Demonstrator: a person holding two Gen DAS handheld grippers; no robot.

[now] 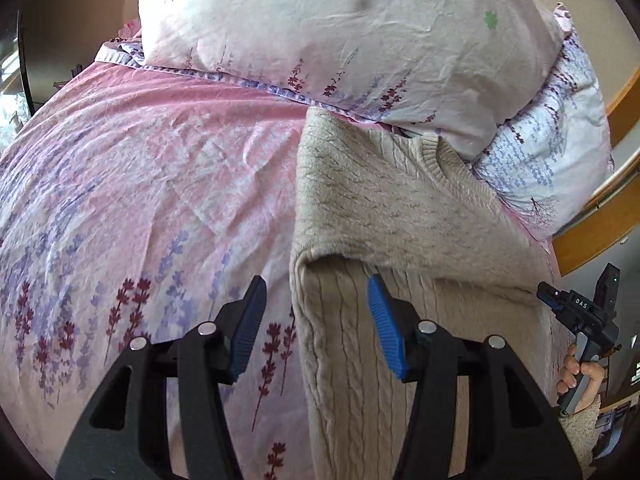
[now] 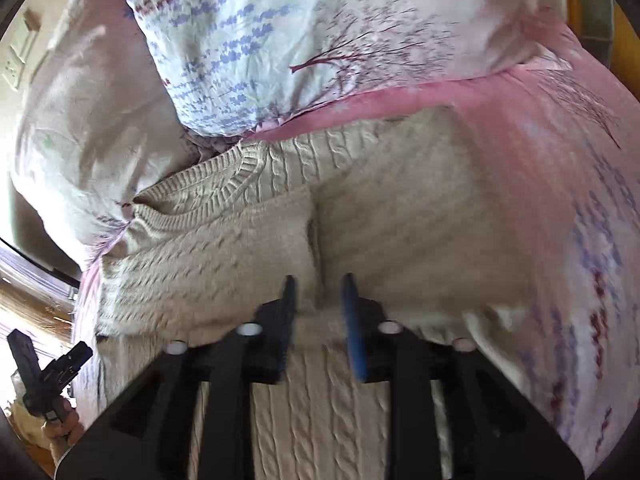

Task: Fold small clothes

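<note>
A beige cable-knit sweater [image 1: 400, 208] lies on the pink floral bedsheet [image 1: 140, 168], its sides folded in over the body and its neckline against the pillows. My left gripper [image 1: 316, 316] is open and empty, just above the sweater's left folded edge. The right gripper [image 1: 576, 312] shows at the far right of the left wrist view, held in a hand. In the right wrist view the sweater [image 2: 248, 240] fills the middle; my right gripper [image 2: 318, 312] hangs over it with jaws a narrow gap apart and nothing between them. The left gripper [image 2: 48, 372] shows at lower left.
A large white floral pillow [image 1: 340, 36] lies behind the sweater, and a second blue-patterned pillow [image 1: 552, 148] lies to its right. A wooden bed frame [image 1: 600, 228] runs along the right side. Pink sheet [image 2: 560, 184] extends right of the sweater.
</note>
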